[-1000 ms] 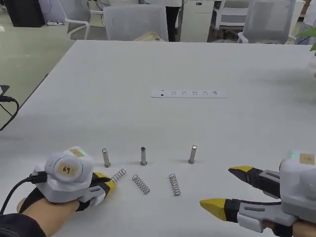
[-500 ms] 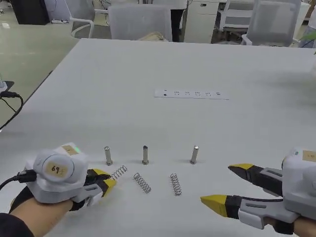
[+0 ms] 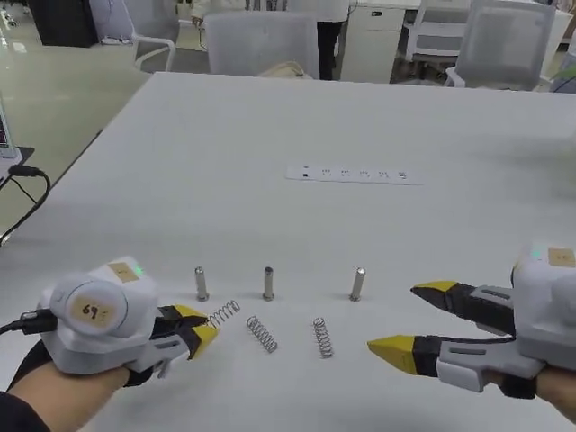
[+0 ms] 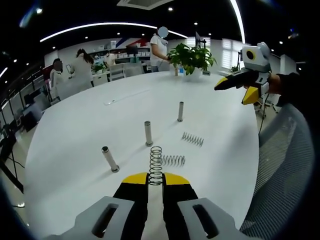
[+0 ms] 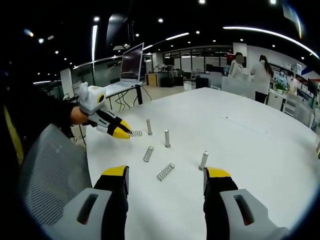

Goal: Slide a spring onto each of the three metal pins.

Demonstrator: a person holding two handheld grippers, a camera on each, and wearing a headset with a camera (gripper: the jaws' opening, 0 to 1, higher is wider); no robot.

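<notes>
Three short metal pins stand upright in a row on the white table: left pin, middle pin, right pin. My left gripper sits just in front of the left pin, shut on one end of a spring that sticks out past its yellow tips. Two more springs lie flat before the pins, one spring near the middle and another spring to its right. My right gripper hovers open, right of the right pin, holding nothing.
A white power strip lies across the middle of the table. Office chairs stand along the far edge. A black cable hangs off the left side. A potted plant stands at the table's end.
The right gripper has moved a little forward, toward the level of the pins. The left gripper has stayed by the left pin with the spring in its tips. The head camera has shifted.
</notes>
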